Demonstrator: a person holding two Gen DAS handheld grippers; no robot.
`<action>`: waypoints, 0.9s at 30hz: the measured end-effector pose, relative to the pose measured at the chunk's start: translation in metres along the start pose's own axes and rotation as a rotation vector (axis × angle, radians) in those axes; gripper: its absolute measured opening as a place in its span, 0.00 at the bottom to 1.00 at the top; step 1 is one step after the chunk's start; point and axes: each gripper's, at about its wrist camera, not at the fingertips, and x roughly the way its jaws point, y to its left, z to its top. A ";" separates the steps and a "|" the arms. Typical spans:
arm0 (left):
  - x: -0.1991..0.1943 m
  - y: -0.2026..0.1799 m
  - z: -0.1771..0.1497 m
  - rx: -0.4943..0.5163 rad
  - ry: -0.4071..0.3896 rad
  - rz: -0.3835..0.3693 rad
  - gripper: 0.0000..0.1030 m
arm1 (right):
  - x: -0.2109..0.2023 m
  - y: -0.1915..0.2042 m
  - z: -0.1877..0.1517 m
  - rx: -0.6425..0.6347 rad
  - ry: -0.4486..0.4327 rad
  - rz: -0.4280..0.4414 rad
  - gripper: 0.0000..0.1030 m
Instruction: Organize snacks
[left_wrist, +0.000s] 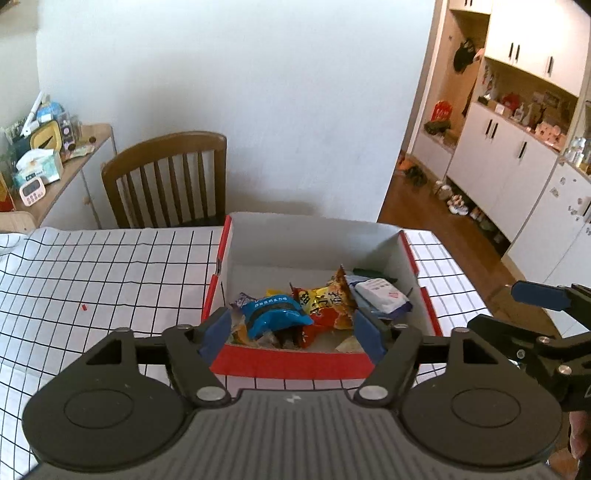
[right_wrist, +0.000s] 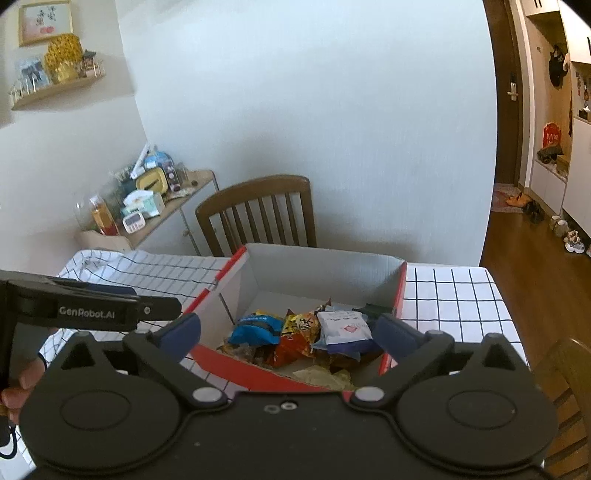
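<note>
With both my left gripper (left_wrist: 291, 332) and right gripper (right_wrist: 288, 332) released and empty (nothing between the fingers), I should clear the box (left_wrist: 295, 363) below and ahead of them without snagging the snack packets (left_wrist: 275, 317).

Lower snacks (left_wrist: 280, 338) hidden under top packets; packet print unreadable.

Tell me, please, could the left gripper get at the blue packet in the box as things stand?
Probably yes. The box is open-topped, the blue packet lies on top of the pile near the front wall, and the left gripper hangs above it with jaws open and nothing between them.
</note>
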 end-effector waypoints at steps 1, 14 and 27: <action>-0.005 0.000 -0.003 -0.001 -0.008 -0.003 0.77 | -0.004 0.001 -0.001 -0.002 -0.006 0.001 1.00; -0.044 -0.004 -0.032 -0.012 -0.058 0.020 0.83 | -0.043 0.011 -0.024 -0.002 -0.055 0.014 1.00; -0.075 -0.024 -0.050 0.066 -0.130 0.046 0.83 | -0.066 0.016 -0.042 0.046 -0.136 -0.039 1.00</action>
